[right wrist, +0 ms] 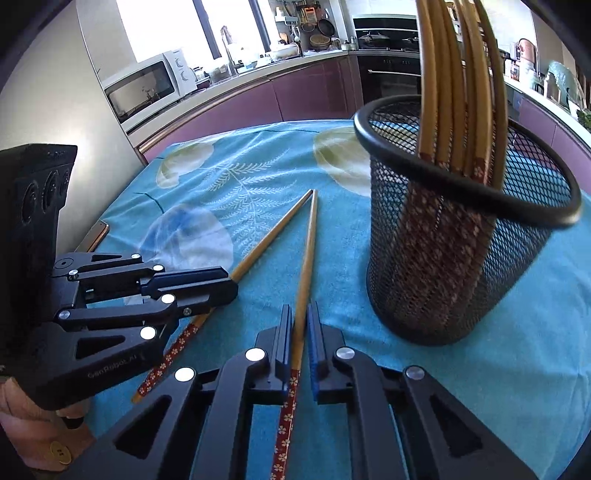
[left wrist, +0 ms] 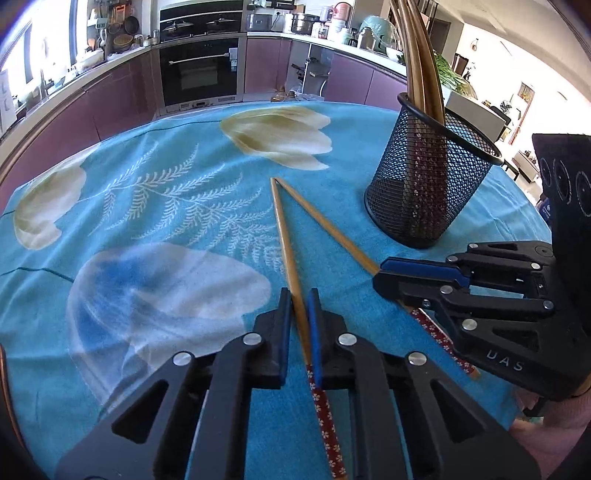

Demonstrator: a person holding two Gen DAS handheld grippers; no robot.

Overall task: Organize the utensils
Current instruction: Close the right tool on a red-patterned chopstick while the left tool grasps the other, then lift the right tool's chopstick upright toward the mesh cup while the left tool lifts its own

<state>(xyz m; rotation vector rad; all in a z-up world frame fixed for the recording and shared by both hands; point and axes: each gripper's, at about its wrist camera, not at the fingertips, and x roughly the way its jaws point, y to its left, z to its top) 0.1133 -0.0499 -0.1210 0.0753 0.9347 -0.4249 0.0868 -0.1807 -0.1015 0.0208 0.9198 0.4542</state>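
Home kitchen, built-in oven point(left wrist: 201, 70), microwave point(right wrist: 147, 86), purple cabinets point(left wrist: 122, 99), pots on counter point(left wrist: 303, 23)

Two low, close wrist views across the tablecloth point(left wrist: 166, 192); shared: mesh holder point(right wrist: 454, 258), crossed chopsticks point(left wrist: 284, 229).

Left gripper point(left wrist: 298, 295) and right gripper point(right wrist: 298, 312): matte black plastic linkages with triangular cutouts, round silver pivot screws, blue pads lining the jaws. White lettering on side plates, "GenRobot.AI" on left, "UAS" visible on right. Black housing with three round dials. Pink sleeve point(right wrist: 22, 435) with gold button at left wrist.
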